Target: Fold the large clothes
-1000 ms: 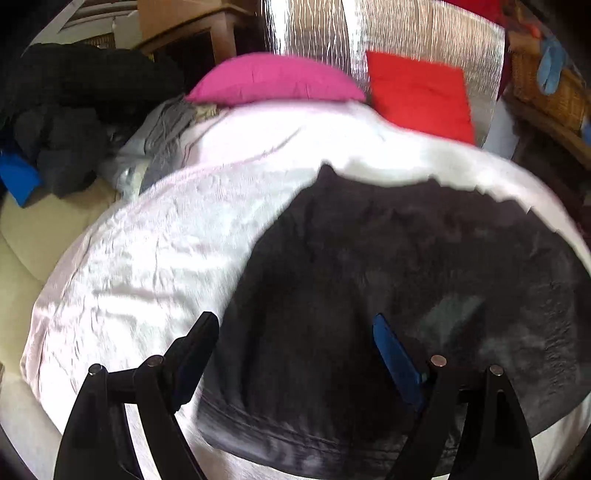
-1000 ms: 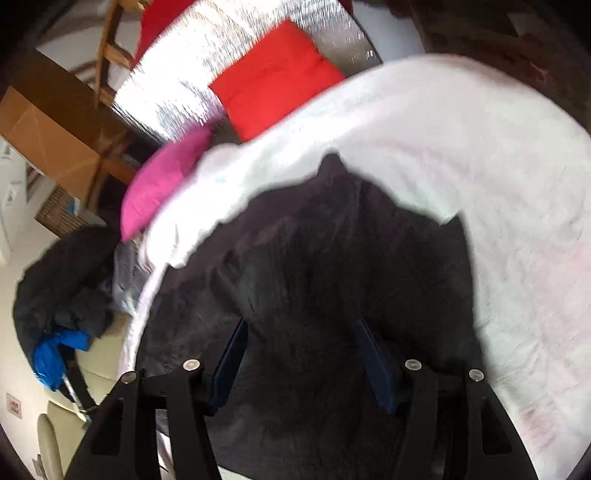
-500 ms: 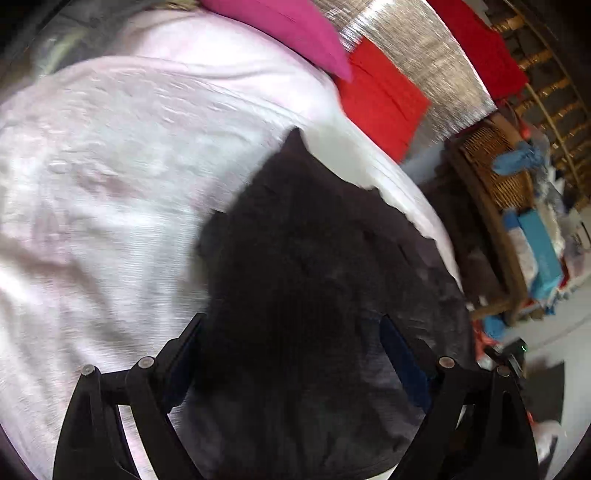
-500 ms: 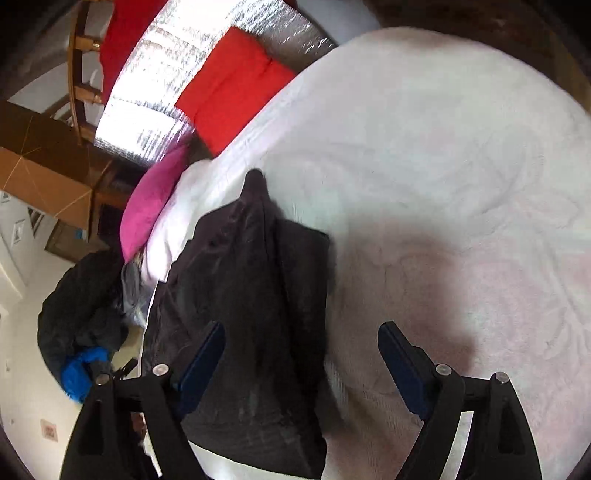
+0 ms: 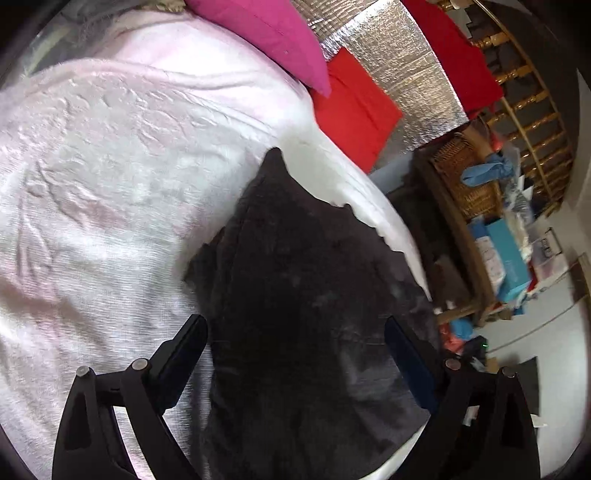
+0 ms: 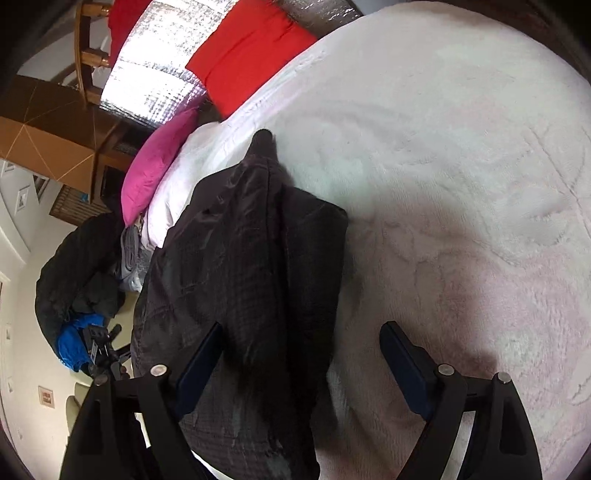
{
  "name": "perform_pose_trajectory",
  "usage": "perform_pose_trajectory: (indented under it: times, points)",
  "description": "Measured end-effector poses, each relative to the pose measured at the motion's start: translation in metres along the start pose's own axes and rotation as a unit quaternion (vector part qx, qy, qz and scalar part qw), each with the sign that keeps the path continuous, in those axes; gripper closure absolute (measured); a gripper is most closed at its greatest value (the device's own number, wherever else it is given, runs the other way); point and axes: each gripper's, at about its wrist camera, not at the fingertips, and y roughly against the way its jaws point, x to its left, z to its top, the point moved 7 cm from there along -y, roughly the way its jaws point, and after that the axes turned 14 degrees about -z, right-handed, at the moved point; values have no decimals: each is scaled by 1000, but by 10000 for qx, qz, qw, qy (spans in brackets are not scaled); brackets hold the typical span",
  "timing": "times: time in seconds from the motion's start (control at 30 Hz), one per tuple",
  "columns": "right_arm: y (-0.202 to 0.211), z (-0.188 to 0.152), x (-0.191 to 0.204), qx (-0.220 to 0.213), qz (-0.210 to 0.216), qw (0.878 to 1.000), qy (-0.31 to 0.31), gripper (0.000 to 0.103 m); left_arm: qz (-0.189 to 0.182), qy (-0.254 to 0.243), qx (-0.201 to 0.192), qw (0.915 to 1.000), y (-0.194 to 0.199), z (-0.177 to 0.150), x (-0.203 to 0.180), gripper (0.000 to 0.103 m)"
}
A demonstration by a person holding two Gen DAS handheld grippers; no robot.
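Observation:
A large black garment (image 5: 303, 314) lies spread on the pale pink bed cover (image 5: 92, 177), partly folded over itself. My left gripper (image 5: 295, 332) is open and hovers just above the garment's near part, holding nothing. In the right wrist view the same garment (image 6: 243, 280) lies at the left of the bed cover (image 6: 461, 192). My right gripper (image 6: 301, 347) is open above the garment's right edge, its left finger over the cloth and its right finger over the bare cover.
A pink pillow (image 5: 266, 33) and a red pillow (image 5: 354, 107) sit at the head of the bed against a silver foil panel (image 5: 399, 85). A wicker basket (image 5: 465, 173) and cluttered shelf stand beside the bed. Dark clothes (image 6: 74, 273) are piled off the bed's other side.
Both grippers have swung apart to opposite sides of the garment. The garment now looks narrower, with one side folded over. Both grippers stay open.

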Motion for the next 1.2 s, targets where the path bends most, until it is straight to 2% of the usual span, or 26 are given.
perform_pose_trajectory:
  times: [0.03,0.1,0.23,0.3,0.47,0.63,0.77,0.83,0.87,0.9,0.93,1.0,1.1,1.2]
  points:
    - [-2,0,2,8,59,10000,37,10,-10,-14,71,10000,-2,-1,0,7]
    - [-5,1,4,45,131,9998,141,8,197,-199,221,9994,-9,-2,-1,7]
    - [-13,0,14,182,385,9987,283,8,278,-177,450,9984,-20,-3,5,7]
    - [-15,1,18,157,406,9984,360,8,658,-138,674,9955,-29,-6,16,6]
    - [-22,6,28,123,455,9980,416,4,716,-149,856,9936,-43,-9,11,6]
    - [-30,13,39,67,396,9980,496,1,208,-73,1222,9923,-73,-22,-15,5]
    - [-31,13,45,-51,235,9986,462,5,-13,30,1045,9945,-80,-18,-24,6]
    - [-30,14,48,-153,199,9986,463,15,-58,98,886,9960,-78,-13,-25,13]
    - [-31,13,53,-91,343,9985,419,35,3,77,809,9967,-76,-11,-25,25]
    - [-35,12,56,-9,390,9985,390,50,61,49,732,9973,-74,-9,-25,37]
    - [-38,11,59,-62,244,9987,447,50,62,35,660,9978,-72,-8,-25,41]
    - [-40,11,67,-129,51,9981,606,53,-24,31,498,9988,-68,-4,-26,58]
    - [-36,17,76,-222,173,9982,537,60,-113,-106,219,9996,-64,6,-39,67]
    - [-29,21,90,-404,282,9973,552,62,-59,-215,-8,9998,-57,13,-48,71]
